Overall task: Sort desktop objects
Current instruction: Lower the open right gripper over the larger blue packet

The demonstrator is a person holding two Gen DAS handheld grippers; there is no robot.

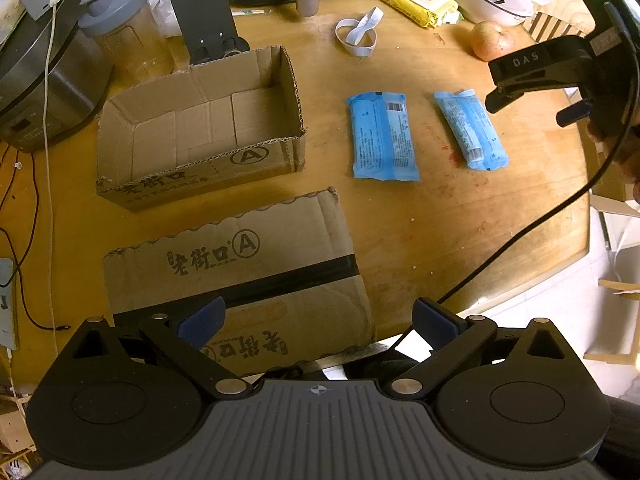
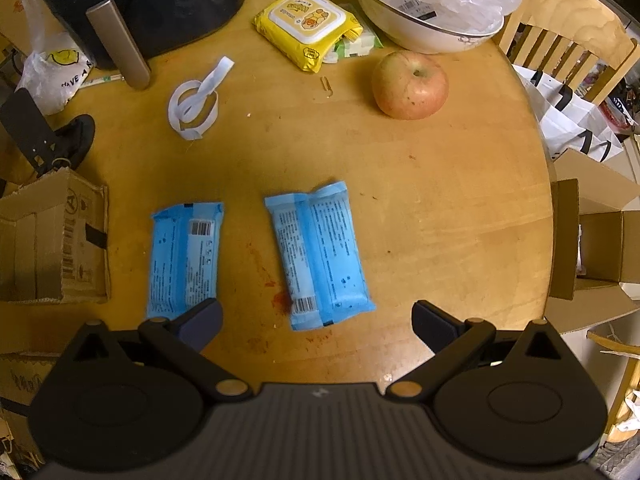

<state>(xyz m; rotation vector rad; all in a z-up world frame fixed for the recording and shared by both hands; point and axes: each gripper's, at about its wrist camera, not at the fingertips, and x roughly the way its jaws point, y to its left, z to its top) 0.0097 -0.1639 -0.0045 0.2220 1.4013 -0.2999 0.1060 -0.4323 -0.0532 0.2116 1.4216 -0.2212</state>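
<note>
left gripper (image 1: 318, 322) hovers spread above the flattened cardboard (image 1: 240, 276). right gripper (image 2: 318, 322) hangs spread wide over two blue packets (image 2: 320, 254), touching neither

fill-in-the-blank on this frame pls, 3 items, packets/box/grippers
1. The number of blue packets lying on the table is ____.
2. The open cardboard box holds ____ packets.
3. The fruit beside the white bowl is an ____.

Missing words: two; no; apple
</note>
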